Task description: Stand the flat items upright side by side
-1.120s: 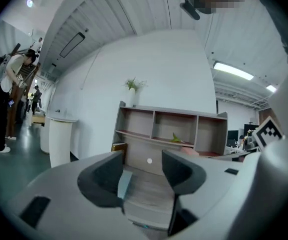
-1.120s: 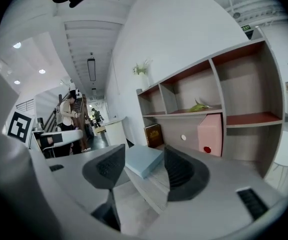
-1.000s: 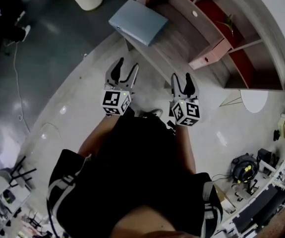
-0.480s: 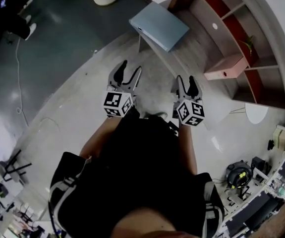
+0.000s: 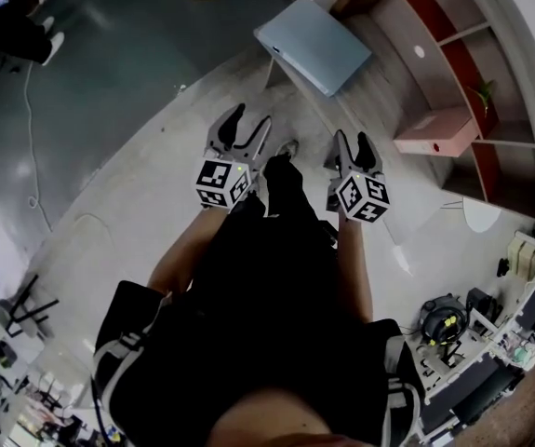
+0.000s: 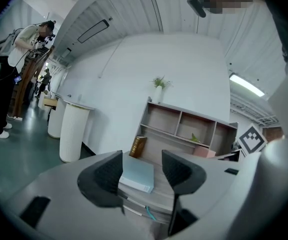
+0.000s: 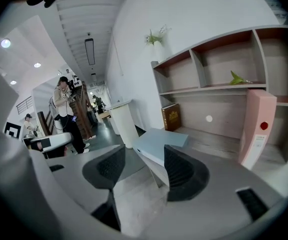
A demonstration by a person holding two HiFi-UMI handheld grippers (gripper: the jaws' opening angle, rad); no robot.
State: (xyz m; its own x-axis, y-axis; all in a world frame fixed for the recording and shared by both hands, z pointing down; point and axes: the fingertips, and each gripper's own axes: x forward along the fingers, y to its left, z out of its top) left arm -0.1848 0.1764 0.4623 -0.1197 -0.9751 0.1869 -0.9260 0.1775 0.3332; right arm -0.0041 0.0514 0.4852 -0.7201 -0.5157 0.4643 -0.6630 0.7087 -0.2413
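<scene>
A flat pale-blue file (image 5: 314,43) lies on the wooden ledge of a shelf unit (image 5: 407,73), ahead of both grippers. A pink file (image 5: 437,133) stands upright on the ledge to its right. A brown book (image 7: 171,117) stands against the back panel behind the blue file (image 7: 161,144). My left gripper (image 5: 250,117) and right gripper (image 5: 353,140) hang side by side in the air, short of the ledge, both open with nothing between their jaws. Through the left gripper (image 6: 140,166), the blue file (image 6: 136,178) shows beyond the jaws; the right gripper (image 7: 142,159) points at its near corner.
The shelf has open compartments above the ledge, one holding a green sprig (image 7: 236,77). A vase with a plant (image 6: 158,89) stands on top. A white ribbed pedestal (image 6: 73,131) stands left of the shelf. A person (image 6: 13,59) stands far left. My own foot (image 5: 286,152) shows between the grippers.
I have walked toward the shelf: the blue file and the pink file sit nearer in the head view. Both grippers moved forward, still open and empty.
</scene>
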